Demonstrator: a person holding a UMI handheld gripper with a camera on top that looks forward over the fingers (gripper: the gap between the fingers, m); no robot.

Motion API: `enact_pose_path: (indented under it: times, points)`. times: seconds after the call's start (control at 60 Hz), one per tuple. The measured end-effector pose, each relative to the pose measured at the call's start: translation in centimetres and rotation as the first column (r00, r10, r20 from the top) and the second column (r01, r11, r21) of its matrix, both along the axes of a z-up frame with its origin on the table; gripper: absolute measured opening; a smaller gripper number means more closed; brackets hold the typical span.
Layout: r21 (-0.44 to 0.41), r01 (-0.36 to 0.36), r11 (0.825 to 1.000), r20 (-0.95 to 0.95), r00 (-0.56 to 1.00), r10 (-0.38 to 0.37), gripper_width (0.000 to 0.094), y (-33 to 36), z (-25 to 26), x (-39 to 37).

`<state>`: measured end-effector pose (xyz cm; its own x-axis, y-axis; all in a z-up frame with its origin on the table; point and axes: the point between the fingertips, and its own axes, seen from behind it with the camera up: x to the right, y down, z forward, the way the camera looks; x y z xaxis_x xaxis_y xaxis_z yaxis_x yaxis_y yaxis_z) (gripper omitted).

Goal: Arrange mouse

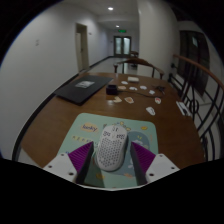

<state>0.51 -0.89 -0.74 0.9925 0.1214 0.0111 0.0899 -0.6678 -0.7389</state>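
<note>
A white mouse [111, 150] with a perforated shell sits between my gripper's [111, 163] two fingers. The purple pads [83, 160] press against its left and right sides, so the gripper is shut on it. The mouse is over the near edge of a pale green patterned mouse mat [90, 128] that lies on the brown wooden table [135, 118]. I cannot tell whether the mouse rests on the mat or is held just above it.
A dark flat laptop [78, 90] lies at the table's far left. Several small white items [150, 110] are scattered across the far half of the table. Dark chair frames [195, 95] stand along the right side. A corridor with a door lies beyond.
</note>
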Motion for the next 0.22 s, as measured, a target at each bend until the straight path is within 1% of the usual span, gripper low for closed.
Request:
enact_pose_path:
  times: [0.017, 0.033, 0.1, 0.167, 0.217]
  points:
    - [0.011, -0.018, 1.0, 0.008, 1.0, 0.018, 0.076, -0.3, 0.4, 0.1]
    - [0.023, -0.036, 0.999, 0.017, 0.999, 0.036, 0.08, -0.8, 0.9, 0.2]
    - [0.042, -0.092, 0.995, 0.035, 0.995, 0.09, 0.083, -3.2, 2.7, 1.0]
    - [0.039, -0.112, 0.993, 0.008, 0.994, 0.112, 0.0834, -5.9, 3.8, 2.0]
    - [0.046, -0.11, 0.993, -0.039, 0.993, 0.112, 0.0834, -7.6, 4.8, 2.7]
